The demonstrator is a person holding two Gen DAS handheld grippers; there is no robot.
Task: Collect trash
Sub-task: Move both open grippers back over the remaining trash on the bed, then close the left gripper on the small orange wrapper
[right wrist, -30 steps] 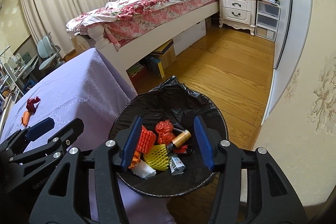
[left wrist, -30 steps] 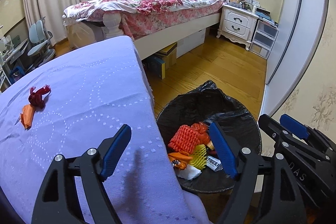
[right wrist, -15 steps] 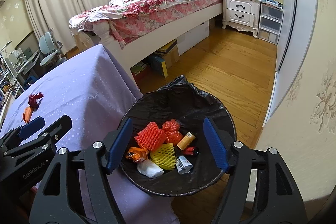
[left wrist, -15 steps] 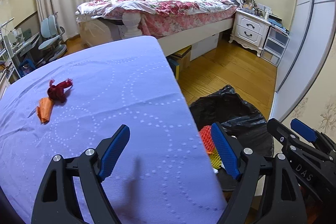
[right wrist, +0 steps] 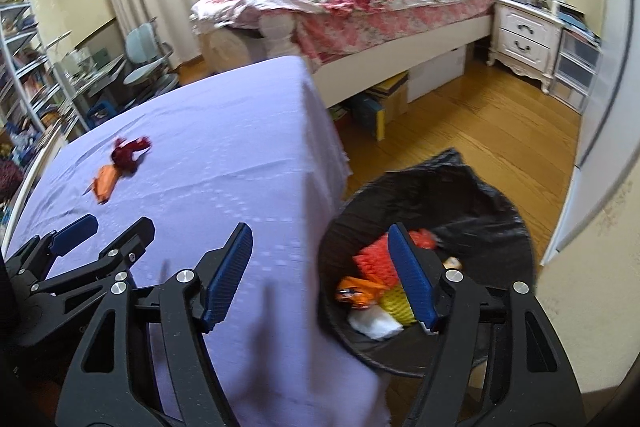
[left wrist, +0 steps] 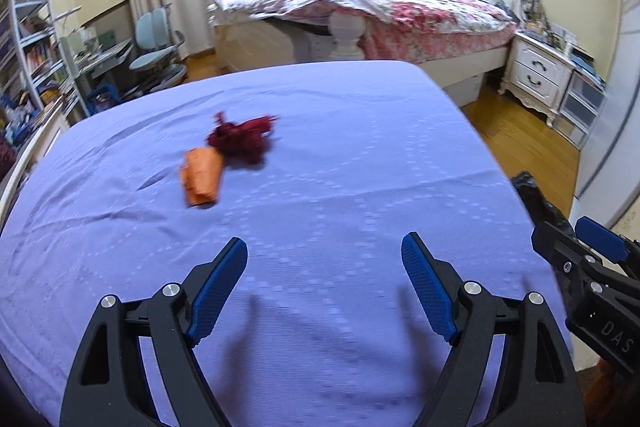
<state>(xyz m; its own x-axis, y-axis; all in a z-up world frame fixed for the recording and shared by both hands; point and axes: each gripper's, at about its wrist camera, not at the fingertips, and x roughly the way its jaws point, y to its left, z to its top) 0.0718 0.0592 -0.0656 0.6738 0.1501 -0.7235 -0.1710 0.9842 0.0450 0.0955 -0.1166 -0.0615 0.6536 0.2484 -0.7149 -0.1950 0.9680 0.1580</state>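
Swung away from black-lined round trash bin (right wrist: 500, 211) toward lavender tablecloth (left wrist: 360, 167): left gripper (left wrist: 324, 283) spread, empty; right gripper (right wrist: 320, 269) spread, stamped "DAS". Orange wrapper (left wrist: 201, 175) touching crumpled dark-red scrap (left wrist: 240, 139) mid-cloth.

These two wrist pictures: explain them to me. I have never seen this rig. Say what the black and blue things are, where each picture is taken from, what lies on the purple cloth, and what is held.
A person holds one pair of tongs in each hand; a camera on each looks forward along its blue fingers. One picture is from the left tongs, the other from the right tongs. Both stand open and hold nothing. On the purple tablecloth lie an orange wrapper and, touching it, a dark red crumpled scrap. Beside the table stands a black-lined trash bin that already holds orange, yellow and white rubbish.
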